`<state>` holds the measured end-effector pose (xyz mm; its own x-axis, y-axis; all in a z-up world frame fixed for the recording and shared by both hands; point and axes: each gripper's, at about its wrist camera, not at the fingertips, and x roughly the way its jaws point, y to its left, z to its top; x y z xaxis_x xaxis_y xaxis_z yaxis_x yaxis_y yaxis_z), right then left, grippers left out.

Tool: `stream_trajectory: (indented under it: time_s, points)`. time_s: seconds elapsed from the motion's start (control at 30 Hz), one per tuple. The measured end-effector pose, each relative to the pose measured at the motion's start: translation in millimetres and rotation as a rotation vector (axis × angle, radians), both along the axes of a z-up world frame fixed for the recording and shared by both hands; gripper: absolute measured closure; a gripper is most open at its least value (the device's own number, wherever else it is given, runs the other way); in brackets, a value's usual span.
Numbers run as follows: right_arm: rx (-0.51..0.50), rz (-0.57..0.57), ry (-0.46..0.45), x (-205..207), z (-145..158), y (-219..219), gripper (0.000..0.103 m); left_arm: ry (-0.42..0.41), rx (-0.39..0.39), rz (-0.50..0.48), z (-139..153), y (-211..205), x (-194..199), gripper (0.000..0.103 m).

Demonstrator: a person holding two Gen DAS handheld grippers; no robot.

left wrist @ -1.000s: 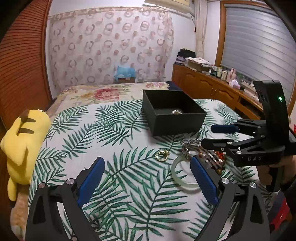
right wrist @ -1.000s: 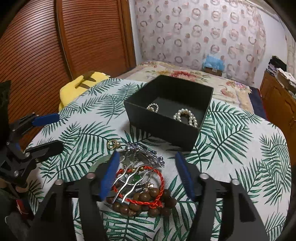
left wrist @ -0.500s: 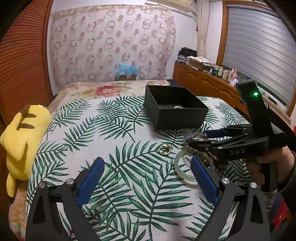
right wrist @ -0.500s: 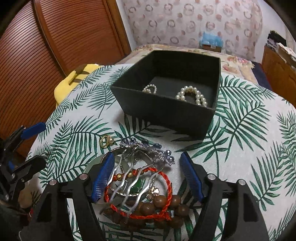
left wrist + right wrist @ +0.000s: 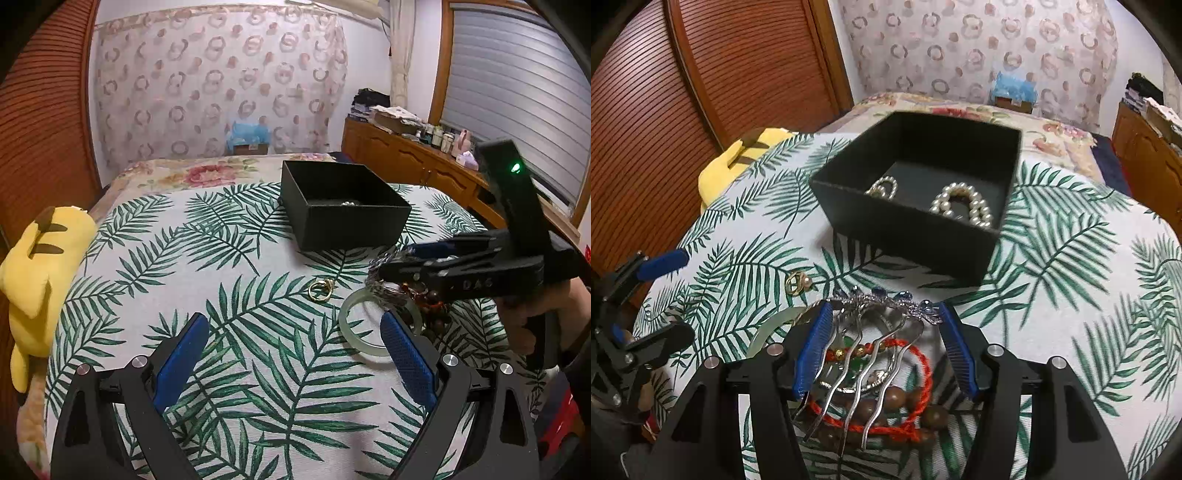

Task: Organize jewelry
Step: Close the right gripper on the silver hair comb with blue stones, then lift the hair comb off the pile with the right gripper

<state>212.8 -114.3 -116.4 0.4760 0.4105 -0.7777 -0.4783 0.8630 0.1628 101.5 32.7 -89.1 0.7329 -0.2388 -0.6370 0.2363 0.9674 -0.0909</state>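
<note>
Right gripper [image 5: 884, 345]: jaws just closing, blue pads flanking silver wavy-pronged hair comb [image 5: 871, 350]; contact at its ends likely, not certain. Advice: seat pads on the beaded blue-crystal crown, lift straight so prongs clear red cord bracelet [image 5: 919, 373]. Left gripper [image 5: 291, 360] open, empty. Beyond, black square box [image 5: 905, 236] holds pearls.
</note>
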Motion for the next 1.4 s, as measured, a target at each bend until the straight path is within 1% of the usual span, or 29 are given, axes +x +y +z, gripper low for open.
stream_trajectory:
  time_s: [0.1,0.13,0.17,0.23,0.3,0.33,0.37,0.4,0.57,0.67,0.73,0.77,0.8,0.87,0.97,1.03,1.23,1.3,1.4]
  points:
    - [0.012,-0.007,-0.025,-1.2,9.2,-8.7,0.042,0.008,0.004,-0.008,-2.3,-1.7,2.1,0.013]
    - [0.013,-0.007,-0.029,-1.6,10.7,-10.1,0.044,0.010,0.005,-0.011,-2.6,-3.2,2.4,0.013]
    - [0.004,-0.014,-0.038,-1.5,12.8,-12.6,0.065,0.014,0.007,-0.014,-3.4,-4.9,3.1,0.013]
    - [0.014,-0.014,-0.036,-0.9,15.6,-18.2,0.067,0.020,0.008,-0.020,-5.2,-7.6,4.7,0.013]
    - [0.005,-0.012,-0.034,-0.5,14.4,-22.6,0.073,0.024,0.012,-0.025,-5.8,-9.9,6.1,0.013]
    - [0.007,-0.011,-0.028,-0.1,13.0,-24.5,0.075,0.024,0.015,-0.028,-6.4,-11.6,6.4,0.013]
    - [0.018,-0.011,-0.014,1.1,11.1,-27.6,0.079,0.024,0.016,-0.030,-7.0,-12.5,6.5,0.013]
    - [0.027,-0.010,-0.006,1.0,9.4,-27.6,0.080,0.025,0.017,-0.031,-7.4,-12.8,6.7,0.013]
    - [0.051,-0.026,-0.015,-2.9,9.3,-35.7,0.080,0.031,0.017,-0.034,-9.0,-14.8,6.9,0.013]
    - [0.039,-0.032,-0.029,-7.4,9.0,-34.4,0.079,0.030,0.020,-0.036,-9.2,-15.6,6.9,0.013]
    - [0.040,-0.032,-0.020,-8.2,6.0,-32.8,0.064,0.031,0.018,-0.035,-9.1,-16.1,7.0,0.013]
    - [0.046,-0.033,-0.017,-8.3,4.9,-31.6,0.053,0.030,0.018,-0.036,-9.5,-16.3,6.7,0.013]
    - [0.051,-0.034,-0.019,-8.7,4.1,-29.9,0.051,0.030,0.018,-0.036,-9.5,-16.2,6.7,0.013]
    - [0.053,-0.029,-0.012,-9.1,1.5,-27.0,0.050,0.030,0.019,-0.037,-9.5,-16.3,6.8,0.013]
    - [0.055,-0.024,0.009,-6.4,-2.9,-22.3,0.044,0.030,0.021,-0.037,-9.5,-16.9,6.6,0.013]
    - [0.043,-0.029,0.018,-4.9,-6.9,-19.4,0.043,0.030,0.021,-0.037,-9.0,-17.0,6.8,0.013]
    - [0.054,-0.022,0.046,-3.1,-10.9,-17.6,0.042,0.035,0.023,-0.039,-8.2,-20.6,10.3,0.013]
    - [0.051,-0.022,0.053,-2.2,-10.0,-18.0,0.045,0.035,0.022,-0.039,-8.1,-22.0,12.5,0.013]
    - [0.050,-0.009,0.051,-5.2,-9.5,-18.8,0.047,0.038,0.017,-0.037,-8.4,-21.5,14.8,0.013]
